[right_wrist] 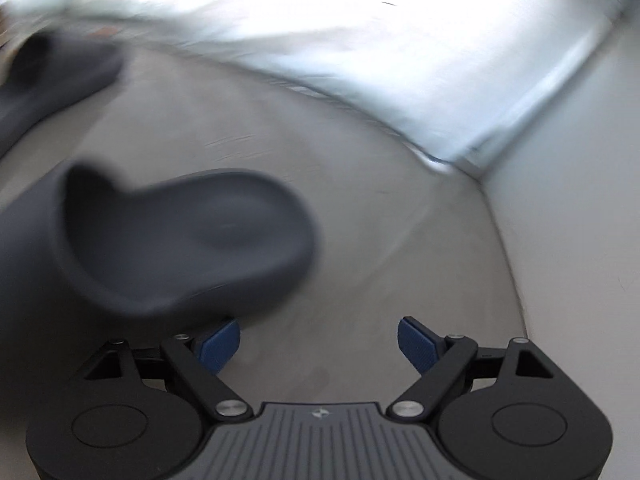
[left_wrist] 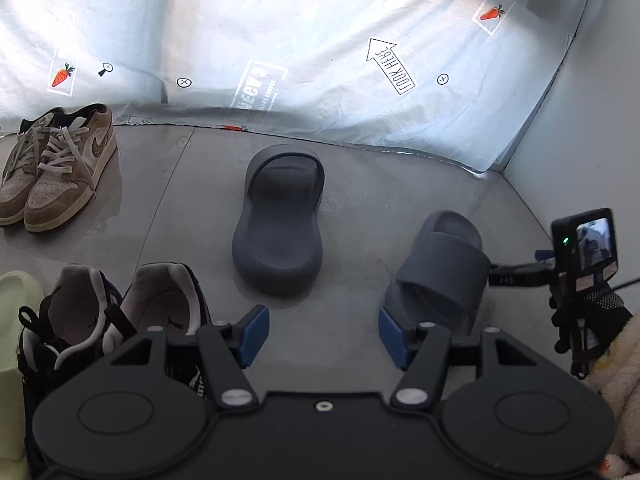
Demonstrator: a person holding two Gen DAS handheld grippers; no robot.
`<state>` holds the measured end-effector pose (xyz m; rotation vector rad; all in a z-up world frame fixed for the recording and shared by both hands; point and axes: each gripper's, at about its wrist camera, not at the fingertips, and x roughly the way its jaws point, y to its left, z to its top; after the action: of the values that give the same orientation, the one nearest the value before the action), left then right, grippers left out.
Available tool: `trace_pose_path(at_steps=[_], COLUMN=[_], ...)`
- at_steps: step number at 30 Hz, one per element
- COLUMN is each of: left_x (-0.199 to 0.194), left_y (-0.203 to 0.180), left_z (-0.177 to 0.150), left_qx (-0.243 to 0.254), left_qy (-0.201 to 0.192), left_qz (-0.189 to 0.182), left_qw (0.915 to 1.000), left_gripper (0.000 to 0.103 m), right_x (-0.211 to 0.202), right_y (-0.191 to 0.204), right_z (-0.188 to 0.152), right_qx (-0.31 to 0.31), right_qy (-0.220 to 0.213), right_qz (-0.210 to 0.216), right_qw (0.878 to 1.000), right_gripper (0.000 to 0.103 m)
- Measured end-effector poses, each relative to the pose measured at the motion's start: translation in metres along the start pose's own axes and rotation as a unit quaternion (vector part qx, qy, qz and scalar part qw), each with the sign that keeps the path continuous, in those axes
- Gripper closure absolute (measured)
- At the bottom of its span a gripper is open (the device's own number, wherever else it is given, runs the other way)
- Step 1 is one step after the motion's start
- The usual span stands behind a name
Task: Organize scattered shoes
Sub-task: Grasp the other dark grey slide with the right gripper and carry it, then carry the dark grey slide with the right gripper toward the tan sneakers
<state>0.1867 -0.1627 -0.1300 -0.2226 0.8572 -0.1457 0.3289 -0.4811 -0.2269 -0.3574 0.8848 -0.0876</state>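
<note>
On the grey floor (left_wrist: 180,216) lie two dark slides: one (left_wrist: 280,220) flat at the centre, the other (left_wrist: 436,272) tipped on its side to its right. Two tan sneakers (left_wrist: 56,168) stand paired at far left, two black sneakers (left_wrist: 116,320) nearer. The left gripper (left_wrist: 322,334) hangs partly open, empty. The right gripper (right_wrist: 318,344) gapes wide, empty, the tipped slide (right_wrist: 180,240) just beside its left pad.

On the floor (left_wrist: 192,208), 1 slide (left_wrist: 280,224) lies at the centre; a 2nd slide (left_wrist: 436,268) lies at its 4 o'clock, apart. A sneaker pair (left_wrist: 56,168) sits at 10 o'clock by the sheet (left_wrist: 280,40); another pair (left_wrist: 120,312) at 8 o'clock.
</note>
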Motion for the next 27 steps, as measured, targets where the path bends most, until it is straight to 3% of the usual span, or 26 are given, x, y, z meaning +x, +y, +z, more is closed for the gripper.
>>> trace_pose_path(at_steps=[2,5,7,8,13,17,21,24,27], left_x=[0.000,0.003,0.006,0.007,0.006,0.004,0.002,-0.002,-0.004], left_y=[0.005,0.011,0.012,0.011,0.006,0.012,0.021,0.024,0.027], left_z=[0.000,0.001,0.001,0.001,0.001,-0.001,-0.002,-0.003,-0.004], left_qx=[-0.009,-0.023,-0.026,-0.025,-0.011,-0.022,-0.044,-0.051,-0.058], left_qy=[-0.001,0.003,0.007,0.009,0.007,0.006,0.004,-0.001,-0.002], left_qz=[0.005,0.006,0.003,0.001,-0.010,0.000,0.009,0.012,0.015], left_qw=[0.9999,0.9997,0.9996,0.9996,0.9999,0.9997,0.9990,0.9986,0.9982], left_gripper=[0.041,0.041,0.041,0.041,0.041,0.041,0.041,0.041,0.041], right_x=[-0.013,-0.041,-0.053,-0.056,-0.042,-0.034,-0.021,-0.014,-0.010], right_y=[-0.011,-0.025,-0.024,-0.016,0.046,0.067,0.064,0.046,0.019], right_z=[0.003,-0.008,-0.019,-0.021,-0.003,0.008,0.015,0.015,0.002], right_qx=[0.080,0.252,0.329,0.339,0.258,0.255,0.248,0.279,0.349], right_qy=[-0.024,-0.044,-0.051,-0.047,-0.002,0.009,0.019,0.031,0.039], right_qz=[-0.011,0.017,0.078,0.114,0.158,0.134,0.157,0.182,0.227], right_qw=[0.996,0.967,0.940,0.933,0.953,0.958,0.956,0.942,0.909], right_gripper=[0.014,0.007,0.006,0.005,0.001,0.000,0.000,0.008,0.018])
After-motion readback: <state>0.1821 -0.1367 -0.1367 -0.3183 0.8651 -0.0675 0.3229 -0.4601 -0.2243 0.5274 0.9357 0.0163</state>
